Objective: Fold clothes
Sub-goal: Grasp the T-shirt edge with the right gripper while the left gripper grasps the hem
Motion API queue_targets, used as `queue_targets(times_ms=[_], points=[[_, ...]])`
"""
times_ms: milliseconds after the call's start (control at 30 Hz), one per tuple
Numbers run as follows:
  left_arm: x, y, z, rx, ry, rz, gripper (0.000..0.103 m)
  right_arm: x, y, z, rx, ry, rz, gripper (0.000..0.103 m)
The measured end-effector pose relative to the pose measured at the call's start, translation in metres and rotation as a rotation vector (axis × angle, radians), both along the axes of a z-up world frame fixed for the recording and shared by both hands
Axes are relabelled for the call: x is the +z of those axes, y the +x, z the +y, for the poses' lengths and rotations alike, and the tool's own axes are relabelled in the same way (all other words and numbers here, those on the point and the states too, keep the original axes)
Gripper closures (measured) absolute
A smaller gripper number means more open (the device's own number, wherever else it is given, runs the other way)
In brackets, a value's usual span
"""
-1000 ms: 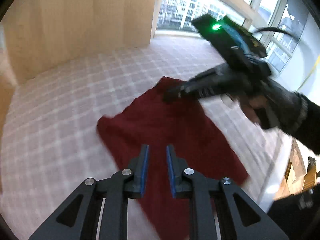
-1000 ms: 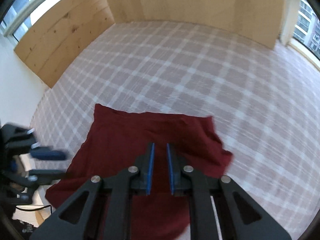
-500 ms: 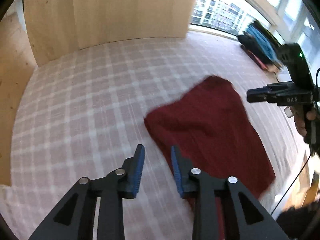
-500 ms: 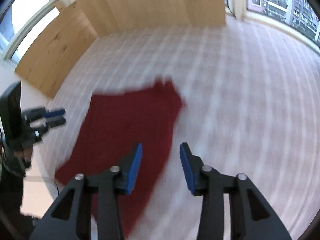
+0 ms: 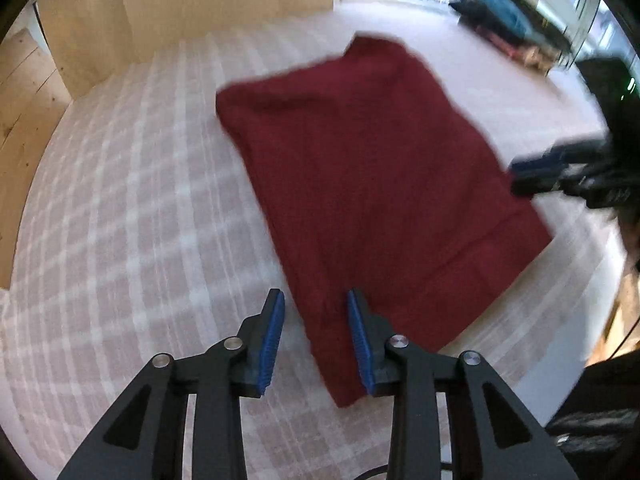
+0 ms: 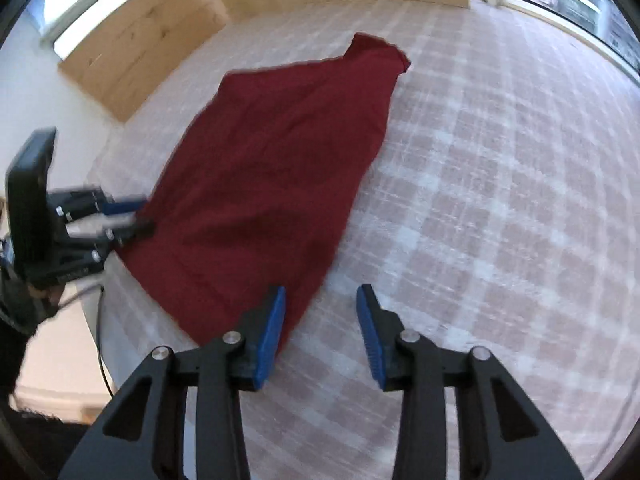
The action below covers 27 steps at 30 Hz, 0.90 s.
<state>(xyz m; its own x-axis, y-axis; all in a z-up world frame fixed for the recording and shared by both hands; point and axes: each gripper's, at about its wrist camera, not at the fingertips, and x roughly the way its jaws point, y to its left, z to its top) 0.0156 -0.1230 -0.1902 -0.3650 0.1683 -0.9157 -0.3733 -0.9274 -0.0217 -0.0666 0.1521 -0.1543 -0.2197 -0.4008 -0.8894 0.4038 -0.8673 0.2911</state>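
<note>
Pale wooden panels wall the far side of a wide surface covered in a pink-and-white checked cloth [image 6: 500, 184], with windows behind them and a heap of dark and teal clothes [image 5: 508, 20] lying by the glass at the far corner. Broad bare stretches of checked cloth lie open on both sides of the dark red garment [image 5: 372, 184], which is spread flat near the surface's near edge, one narrow end pointing toward the wooden panels. Its outline is roughly a long slab, wider at the near hem, with a stitched band running along that hem and soft creases across the middle. The left gripper [image 5: 316, 336] hovers over the garment's near corner; its blue-padded jaws are parting, cloth showing below the gap but not pinched. The right gripper [image 6: 320, 332] hangs over the opposite near corner, jaws apart though narrowing, one pad above the red edge, the other above checked cloth, holding nothing.
</note>
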Motion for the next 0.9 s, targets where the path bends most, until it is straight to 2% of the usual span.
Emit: queue_targets(times_ms=[33, 100, 167, 200, 267, 400, 500, 600, 767, 833, 900], points=[[0.003, 0.001, 0.000, 0.007, 0.002, -0.012, 0.072, 0.006, -0.003, 0.003, 0.009, -0.007, -0.009, 0.067], [0.021, -0.002, -0.005, 0.021, 0.029, 0.009, 0.072, 0.019, -0.017, 0.014, -0.009, -0.030, 0.029, 0.064], [0.039, -0.015, -0.010, 0.027, 0.053, 0.034, 0.070, 0.033, -0.037, 0.024, -0.038, -0.037, 0.080, 0.055], [0.045, -0.025, -0.012, 0.027, 0.056, 0.041, 0.067, 0.037, -0.051, 0.027, -0.058, -0.038, 0.097, 0.055], [0.048, -0.054, -0.013, 0.021, 0.058, 0.052, 0.067, 0.039, -0.080, 0.027, -0.088, -0.053, 0.111, 0.054], [0.049, -0.116, -0.013, 0.007, 0.060, 0.071, 0.065, 0.026, -0.129, 0.020, -0.140, -0.062, 0.103, 0.054], [0.034, -0.154, -0.009, -0.002, 0.058, 0.049, 0.065, 0.009, -0.158, 0.006, -0.147, -0.111, 0.053, 0.054], [0.017, -0.178, -0.007, -0.026, 0.053, 0.008, 0.066, -0.002, -0.165, 0.002, -0.154, -0.104, 0.043, 0.054], [-0.001, -0.188, 0.001, -0.085, 0.010, -0.015, 0.066, -0.010, -0.177, -0.012, -0.128, -0.088, 0.047, 0.054], [-0.006, -0.189, 0.006, -0.114, -0.004, -0.003, 0.063, -0.013, -0.181, -0.018, -0.116, -0.074, 0.047, 0.054], [-0.006, -0.189, 0.008, -0.131, -0.004, -0.006, 0.065, -0.014, -0.181, -0.028, -0.077, -0.059, 0.044, 0.054]])
